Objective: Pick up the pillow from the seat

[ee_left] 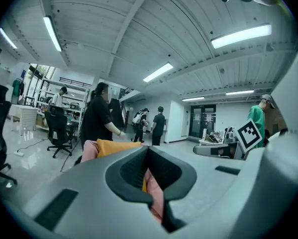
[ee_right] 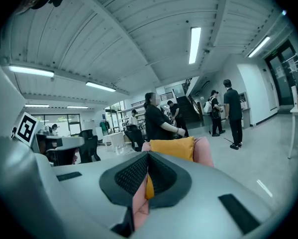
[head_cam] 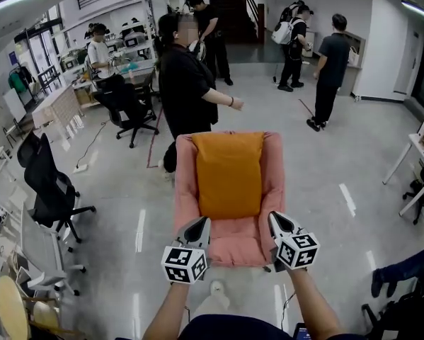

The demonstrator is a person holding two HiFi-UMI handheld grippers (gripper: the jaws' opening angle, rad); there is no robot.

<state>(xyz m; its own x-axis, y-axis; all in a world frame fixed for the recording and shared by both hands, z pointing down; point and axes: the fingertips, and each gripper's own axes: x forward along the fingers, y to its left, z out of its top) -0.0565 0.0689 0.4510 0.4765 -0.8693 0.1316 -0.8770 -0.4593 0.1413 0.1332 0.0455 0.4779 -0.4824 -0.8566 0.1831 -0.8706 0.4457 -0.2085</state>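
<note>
Left gripper view, own hand-held gripper (ee_left: 148,152) covers most of pillow (ee_left: 116,147), seat (ee_left: 89,150)

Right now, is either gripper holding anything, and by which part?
Nothing is held. The left gripper and right gripper both have jaws together and empty; the orange pillow rests on the armchair ahead.

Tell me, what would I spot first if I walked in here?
A pink armchair sits in the middle of the grey floor, with a big orange pillow lying on it. Just in front of it, the left gripper and right gripper point at the chair, both shut and empty. A person in black stands right behind the chair.
</note>
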